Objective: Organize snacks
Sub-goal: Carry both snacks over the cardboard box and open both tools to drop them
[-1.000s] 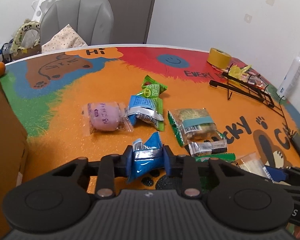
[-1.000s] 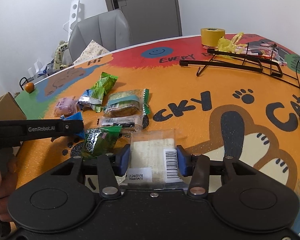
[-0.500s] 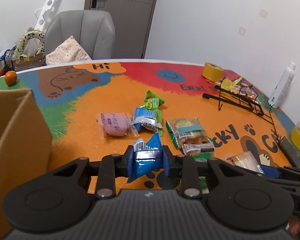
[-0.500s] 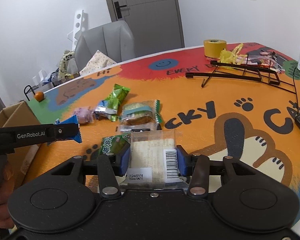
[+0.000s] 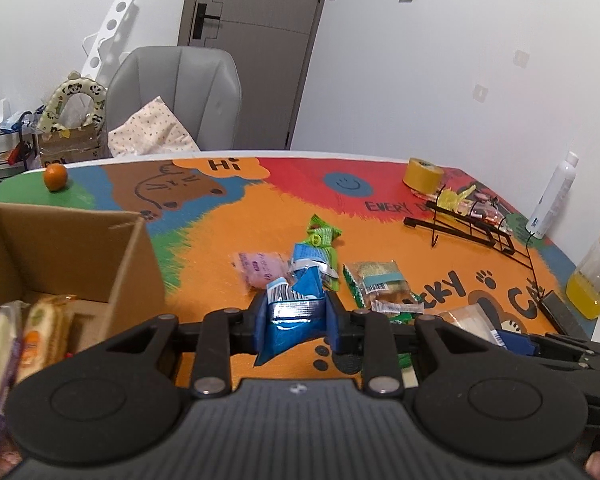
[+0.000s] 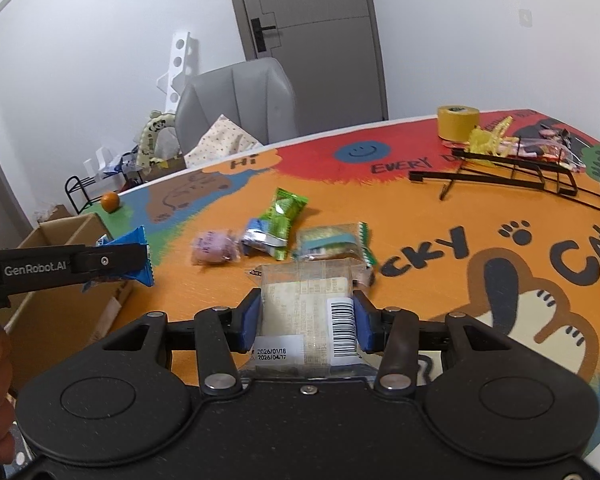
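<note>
Our left tool [image 5: 293, 316] is clenched on a blue snack packet [image 5: 294, 314], its two blue pads pressing the crumpled foil from either side so the packet stands up between them, lifted off the tabletop [image 5: 228, 240]. From the right wrist view we see that same left tool [image 6: 112, 264] from the side, the blue packet sticking out past its tip, held above the near edge of the cardboard box [image 6: 60, 276].

Our right tool [image 6: 305, 318] is closed about halfway on a clear-wrapped pale snack [image 6: 306, 312], the pads squeezing its two side edges; the barcode and a printed date label face the camera. This snack is also off the tabletop.

In the left wrist view the cardboard box [image 5: 64, 256] sits to the left, open at the top, with a couple of wrapped snacks [image 5: 40, 336] already lying inside it.

On the tabletop ahead of us lie a pink packet [image 5: 262, 272], a blue-and-green packet [image 5: 314, 258] just beside it, a green packet [image 5: 320, 234] touching that one on the far side, and a clear pack with a teal label [image 5: 380, 284] to the right. A small orange [image 5: 55, 177] rests near the far left edge, and a roll of yellow tape [image 5: 423, 175] sits by a black wire rack [image 5: 472, 232] at the far right.
</note>
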Demonstrator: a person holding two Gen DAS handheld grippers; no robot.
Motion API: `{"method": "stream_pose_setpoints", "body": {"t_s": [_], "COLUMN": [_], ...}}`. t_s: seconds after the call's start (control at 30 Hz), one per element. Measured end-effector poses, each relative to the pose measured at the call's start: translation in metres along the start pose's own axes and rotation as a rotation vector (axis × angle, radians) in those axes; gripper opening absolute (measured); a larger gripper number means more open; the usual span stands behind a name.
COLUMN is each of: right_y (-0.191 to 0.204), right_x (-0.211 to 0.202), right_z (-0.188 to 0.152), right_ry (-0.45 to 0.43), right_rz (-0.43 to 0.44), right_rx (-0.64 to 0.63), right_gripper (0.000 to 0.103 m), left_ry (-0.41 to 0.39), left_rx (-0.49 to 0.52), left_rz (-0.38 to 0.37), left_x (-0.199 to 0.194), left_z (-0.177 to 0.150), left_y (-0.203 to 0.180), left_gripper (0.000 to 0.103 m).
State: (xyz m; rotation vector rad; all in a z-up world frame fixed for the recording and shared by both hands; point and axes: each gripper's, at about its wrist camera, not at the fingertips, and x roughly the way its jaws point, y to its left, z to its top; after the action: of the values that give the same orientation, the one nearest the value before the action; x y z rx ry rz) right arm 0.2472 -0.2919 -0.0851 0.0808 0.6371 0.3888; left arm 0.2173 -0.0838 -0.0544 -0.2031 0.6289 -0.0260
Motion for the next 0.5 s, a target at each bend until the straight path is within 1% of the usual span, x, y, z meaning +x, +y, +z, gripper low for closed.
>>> {"method": "stream_pose_setpoints", "body": {"t_s": [0.13, 0.5], "right_y": [0.014, 0.053], "right_x": [-0.002, -0.007], "right_z": [0.003, 0.012], "right_ry": [-0.010, -0.032], "right_rz": [0.015, 0.075], "right_rx": [-0.011, -0.055], "right_gripper": [0.045, 0.045], "left_ry": [-0.013, -0.061], "left_rx": [-0.002, -0.041], "left_rz": [-0.001, 0.033], "left_x": [-0.015, -0.054], "left_z": [0.003, 0.006], "left_y": [0.009, 0.040], "left_gripper": [0.028, 0.028]}}
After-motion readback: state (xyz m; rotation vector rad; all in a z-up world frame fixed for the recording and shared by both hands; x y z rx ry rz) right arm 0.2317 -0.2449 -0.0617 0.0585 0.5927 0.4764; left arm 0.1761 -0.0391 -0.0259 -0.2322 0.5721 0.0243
